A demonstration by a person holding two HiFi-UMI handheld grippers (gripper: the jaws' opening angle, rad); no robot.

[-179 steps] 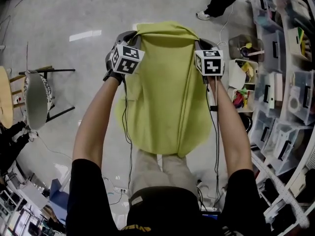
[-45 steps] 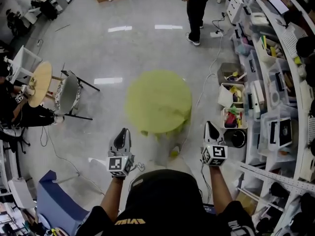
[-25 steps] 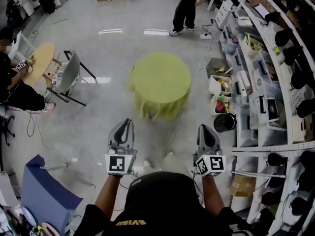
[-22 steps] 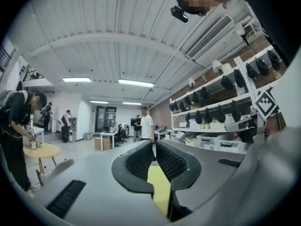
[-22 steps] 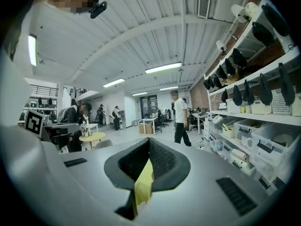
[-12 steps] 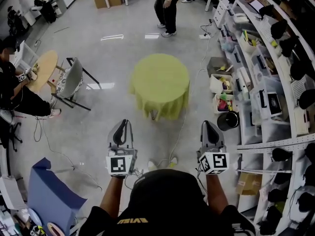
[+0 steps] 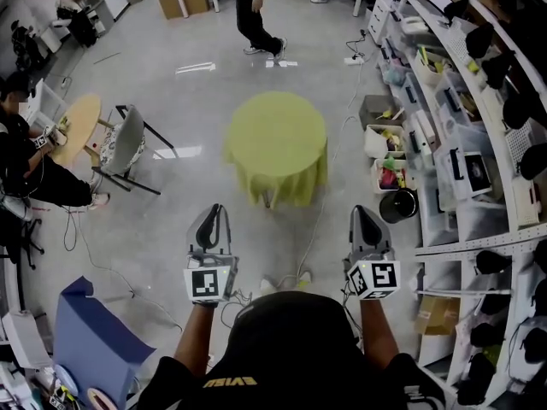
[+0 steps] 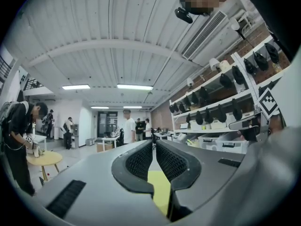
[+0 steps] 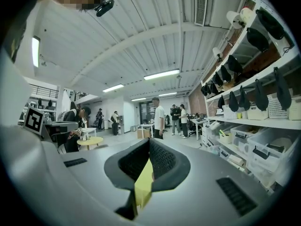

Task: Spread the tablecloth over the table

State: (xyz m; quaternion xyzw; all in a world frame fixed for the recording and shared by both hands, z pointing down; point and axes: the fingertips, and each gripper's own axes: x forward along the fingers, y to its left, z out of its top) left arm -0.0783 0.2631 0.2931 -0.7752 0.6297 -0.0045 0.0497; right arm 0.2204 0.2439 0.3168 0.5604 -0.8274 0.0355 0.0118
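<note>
A yellow-green tablecloth (image 7: 276, 143) lies draped over a small round table in the middle of the floor, its edges hanging down all round. My left gripper (image 7: 214, 208) and right gripper (image 7: 364, 210) are held level, well short of the table, and touch nothing. Both are shut with nothing between the jaws. In the left gripper view the jaw tips (image 8: 154, 143) meet, and the tablecloth (image 8: 159, 190) shows far off through the slit below them. The right gripper (image 9: 149, 141) looks the same, with the tablecloth (image 9: 143, 182) beyond it.
Shelving with bins (image 7: 461, 169) runs along the right, with a black bucket (image 7: 399, 205) at its foot. A chair (image 7: 124, 143), a wooden round table (image 7: 73, 126) and a seated person (image 7: 21, 156) are at the left. A person (image 7: 256, 11) walks at the back. Cables (image 7: 320, 220) cross the floor.
Earlier both grippers held the cloth up; it now lies on the table, with me standing farther back. Over the last second the person at the back walked left; both grippers rose slightly.
</note>
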